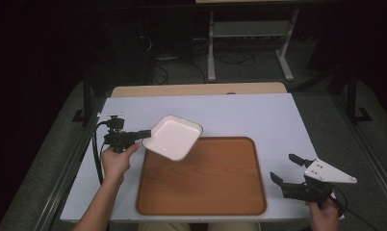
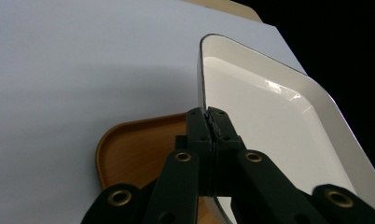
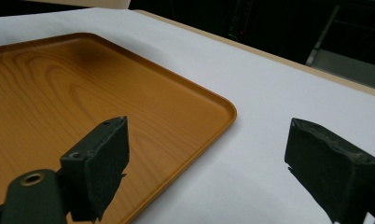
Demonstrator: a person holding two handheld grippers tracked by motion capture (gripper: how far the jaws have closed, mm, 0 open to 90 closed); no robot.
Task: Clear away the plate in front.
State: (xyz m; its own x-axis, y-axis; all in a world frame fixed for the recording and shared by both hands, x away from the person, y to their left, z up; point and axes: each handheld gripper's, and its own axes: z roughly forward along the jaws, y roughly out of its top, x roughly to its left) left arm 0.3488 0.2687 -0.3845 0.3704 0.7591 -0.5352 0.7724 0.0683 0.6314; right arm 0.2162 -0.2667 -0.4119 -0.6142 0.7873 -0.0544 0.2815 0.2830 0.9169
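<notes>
Hidden and cut off: in the left gripper view the black jaws cover the near corner of the shallow white rectangular dish with rounded corners [image 2: 279, 135], and the frame cuts its lower right rim. The same view gives just one rounded corner of the brown wood-grain serving tray [image 2: 139, 149]; the rest lies under the jaws and the dish. In the high view the dish [image 1: 174, 137] overhangs and hides the tray's [image 1: 206, 183] far left corner. Whether the dish's lower edge touches the tray or hangs clear of it cannot be told. The person's right hand [image 1: 324, 211] is cut by the bottom edge of the high view. The room beyond the table is dark and hard to read.

The dish: glossy white, plain inside, thin dark line along the rim edge, a light streak reflected on its floor. Tilted, not level. It sits over the tray's far left corner and the white table top [image 1: 239, 115] beside it.

Left gripper [image 1: 144, 134]: clenched on the dish's rim at its left corner, pads [image 2: 199, 126] pressed together on the thin edge, held by the left hand [image 1: 117, 161].

Right gripper [image 1: 285, 168]: released, jaws wide apart with nothing between them, just beside the tray's [image 3: 83, 93] near right corner, over the white table top [image 3: 269, 102].
</notes>
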